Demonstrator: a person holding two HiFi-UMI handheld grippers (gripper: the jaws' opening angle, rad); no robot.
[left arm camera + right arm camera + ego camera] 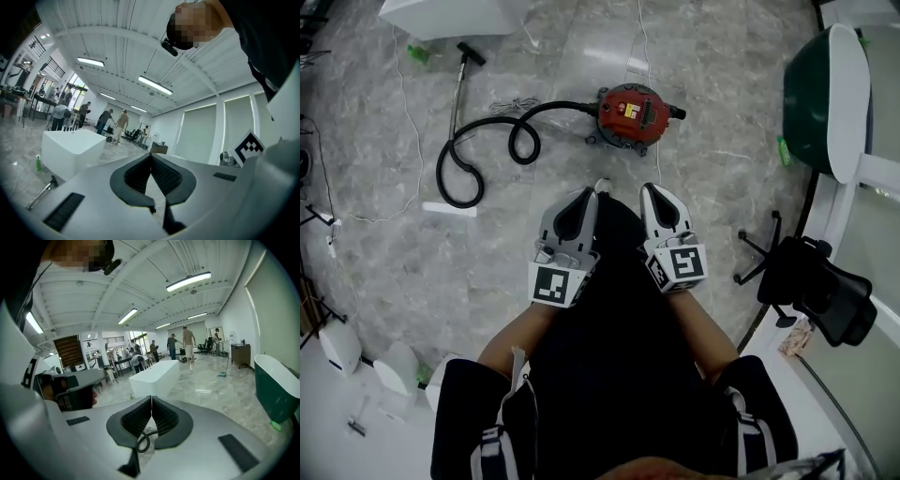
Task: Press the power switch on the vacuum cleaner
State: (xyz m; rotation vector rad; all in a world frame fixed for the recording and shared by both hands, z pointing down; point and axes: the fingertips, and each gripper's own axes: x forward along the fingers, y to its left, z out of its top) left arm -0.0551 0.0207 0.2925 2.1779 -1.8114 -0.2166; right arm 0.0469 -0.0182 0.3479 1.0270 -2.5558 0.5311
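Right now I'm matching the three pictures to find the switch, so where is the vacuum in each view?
Head view: the vacuum sits upper centre, on the floor ahead of both grippers.
Left gripper view: its red body is not in it; only its wand shows, lower left.
Right gripper view: the red body is not in it.
Shared landmark: the white block.

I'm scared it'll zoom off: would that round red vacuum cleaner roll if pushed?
Maybe slightly: the round red vacuum cleaner seems to sit on small wheels. Its coiled black hose looks floppy, so it probably wouldn't anchor it.
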